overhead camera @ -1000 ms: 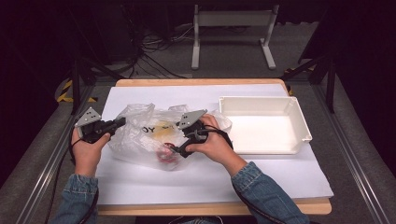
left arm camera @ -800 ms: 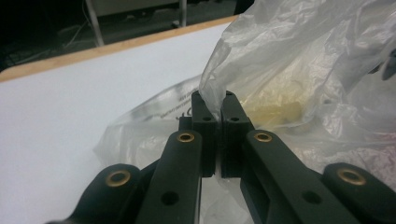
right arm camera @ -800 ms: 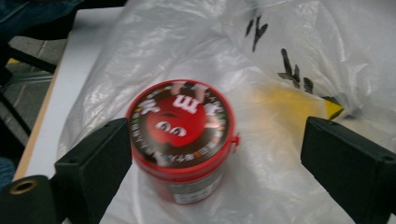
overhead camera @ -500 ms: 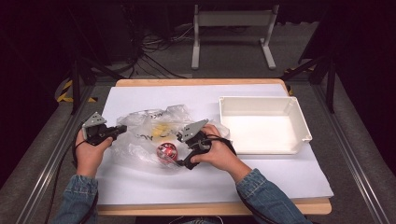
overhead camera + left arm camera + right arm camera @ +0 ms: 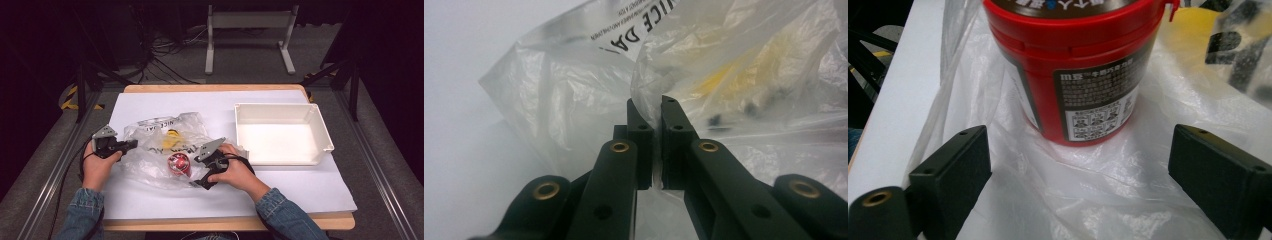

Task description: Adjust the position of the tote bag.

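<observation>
Table brightly lit, surroundings dark; gripper views soft, blurred up close.

Both hands sit lower than before, and the plastic bag (image 5: 165, 150) now lies flatter on the table, with the red tub (image 5: 178, 164) standing exposed before the right gripper (image 5: 202, 175).
</observation>
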A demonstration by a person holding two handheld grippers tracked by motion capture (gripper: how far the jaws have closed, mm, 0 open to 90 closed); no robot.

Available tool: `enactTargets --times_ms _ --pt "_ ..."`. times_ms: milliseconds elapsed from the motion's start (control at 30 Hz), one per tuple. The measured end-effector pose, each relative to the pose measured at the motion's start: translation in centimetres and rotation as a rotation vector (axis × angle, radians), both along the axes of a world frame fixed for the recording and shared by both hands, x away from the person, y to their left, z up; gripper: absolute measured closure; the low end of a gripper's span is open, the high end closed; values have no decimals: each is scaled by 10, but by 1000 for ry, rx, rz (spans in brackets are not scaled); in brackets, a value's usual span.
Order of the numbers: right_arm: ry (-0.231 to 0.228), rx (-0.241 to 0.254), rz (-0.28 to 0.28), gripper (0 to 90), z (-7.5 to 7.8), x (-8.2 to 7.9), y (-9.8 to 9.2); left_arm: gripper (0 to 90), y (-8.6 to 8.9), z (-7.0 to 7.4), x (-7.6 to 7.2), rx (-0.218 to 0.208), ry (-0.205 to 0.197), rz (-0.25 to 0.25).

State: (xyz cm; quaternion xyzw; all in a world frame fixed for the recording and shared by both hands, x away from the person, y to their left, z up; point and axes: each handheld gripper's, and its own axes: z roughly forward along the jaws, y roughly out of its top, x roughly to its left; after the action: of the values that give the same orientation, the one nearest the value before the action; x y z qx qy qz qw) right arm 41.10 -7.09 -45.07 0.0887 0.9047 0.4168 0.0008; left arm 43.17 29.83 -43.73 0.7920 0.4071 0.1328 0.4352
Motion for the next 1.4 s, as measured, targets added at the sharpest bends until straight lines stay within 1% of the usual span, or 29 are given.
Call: enactTargets --times_ms 33,100,167,233,267,333,400,500,567,667,733,800,833,867,900,933,967,1033,1067,1100,1133,1200,1233,1267,1300,1400 --pt "-6 2 2 103 1 -1 0 853 1 1 -1 4 -1 -2" --pt "-12 5 12 105 2 -4 1 854 2 2 -2 3 10 -9" --pt "-15 -10 12 107 -1 -6 3 852 3 0 -2 2 22 -13" --pt "-16 -14 10 108 -2 -7 3 851 4 -4 -2 0 40 -17" --pt "-17 -16 15 112 -3 -6 3 850 5 -4 -2 5 44 -23" --pt "-19 -9 8 110 -3 -7 2 850 5 -6 -1 11 49 -29" --pt "-20 -8 12 110 -2 -7 2 846 6 -9 -1 24 75 -46" --pt "-12 -13 5 110 -3 -7 2 841 7 -12 -1 23 99 -46" --pt "-16 -25 10 101 -3 -7 3 844 8 -13 -1 68 96 -34" --pt "-17 -39 13 105 -3 -9 4 837 9 -13 -1 68 99 -29" --pt "-16 -29 12 104 -3 -8 6 807 9 -14 0 64 93 -20" --pt "-16 -19 8 108 -1 -8 8 756 9 -14 0 57 93 -20" --pt "-16 -19 8 108 -1 -8 8 756 8 -13 0 42 92 -18" --pt "-16 -10 5 109 0 -8 9 736 8 -13 0 33 84 -22" --pt "-20 2 -4 108 2 -8 11 605 9 -10 0 9 60 -21" --pt "-28 8 -6 109 4 -8 12 526 9 -10 0 9 60 -21" --pt "-28 8 -6 109 4 -8 12 526 9 -8 0 -6 53 -21" --pt "-37 23 -11 109 6 -7 15 379 9 -4 -1 -39 45 -26" --pt "-39 30 -18 109 7 -7 17 317 8 -1 -2 -60 32 -30" --pt "-40 34 -24 109 9 -7 19 257 8 -1 -2 -60 32 -30" --pt "-43 42 -28 110 10 -6 23 219 7 4 -4 -80 21 -36" --pt "-45 46 -30 110 10 -6 25 204 6 9 -6 -83 3 -51" --pt "-49 49 -32 110 11 -6 26 189 5 12 -7 -90 4 -52" --pt "-54 55 -36 110 12 -6 30 159 5 17 -9 -89 -11 -56" --pt "-54 55 -36 110 12 -6 30 146 5 17 -9 -89 -11 -56" --pt "-58 72 -45 127 13 -6 35 120 5 25 -12 -99 -26 -74"
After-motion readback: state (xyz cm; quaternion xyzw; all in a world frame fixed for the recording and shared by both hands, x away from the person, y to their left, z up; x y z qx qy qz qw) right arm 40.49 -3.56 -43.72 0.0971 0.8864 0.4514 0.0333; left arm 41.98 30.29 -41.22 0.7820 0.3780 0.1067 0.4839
